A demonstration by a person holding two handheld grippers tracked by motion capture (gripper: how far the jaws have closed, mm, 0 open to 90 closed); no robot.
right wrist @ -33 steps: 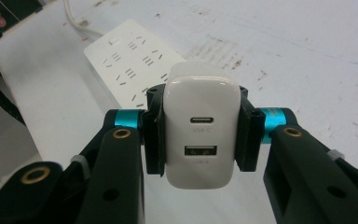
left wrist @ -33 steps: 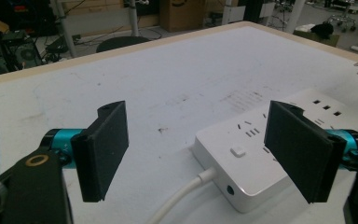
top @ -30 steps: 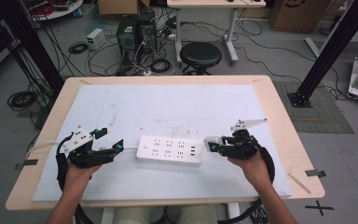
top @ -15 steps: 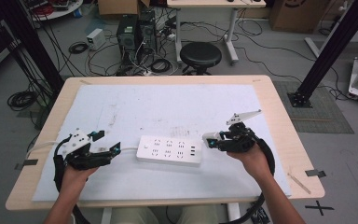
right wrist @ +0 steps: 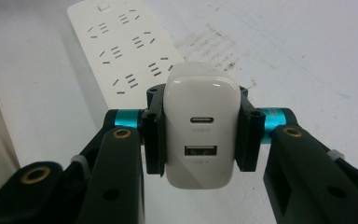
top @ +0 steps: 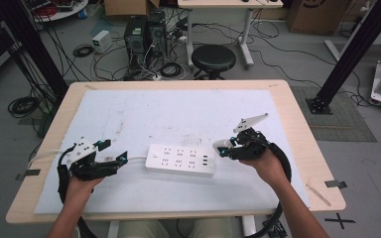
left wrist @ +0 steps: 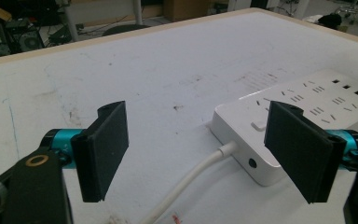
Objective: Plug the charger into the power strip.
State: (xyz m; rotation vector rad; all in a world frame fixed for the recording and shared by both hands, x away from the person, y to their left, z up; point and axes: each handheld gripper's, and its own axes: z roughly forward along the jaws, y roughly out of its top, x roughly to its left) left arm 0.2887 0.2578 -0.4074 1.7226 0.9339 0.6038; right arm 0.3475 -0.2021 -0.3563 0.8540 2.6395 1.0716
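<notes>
A white power strip point(top: 180, 159) lies on the white mat near the table's front middle, its cord running off to the left. In the left gripper view the power strip point(left wrist: 303, 107) and its cord point(left wrist: 191, 179) lie just beyond my open left gripper point(left wrist: 205, 154), with nothing between the pads. In the high view the left gripper point(top: 115, 152) sits left of the strip. My right gripper point(top: 224, 148) hovers at the strip's right end. It is shut on a white USB charger point(right wrist: 200, 126), whose two ports face the camera, above the power strip point(right wrist: 126, 51).
The white mat point(top: 178, 114) covers most of the wooden table point(top: 297, 129). Beyond the far edge stand a black stool point(top: 213, 58), computer cases and tangled cables on the floor. A black frame post point(top: 347, 49) rises at the right.
My right gripper with the charger has risen a little and drifted slightly away from the strip's right end. The left gripper has stayed in place.
</notes>
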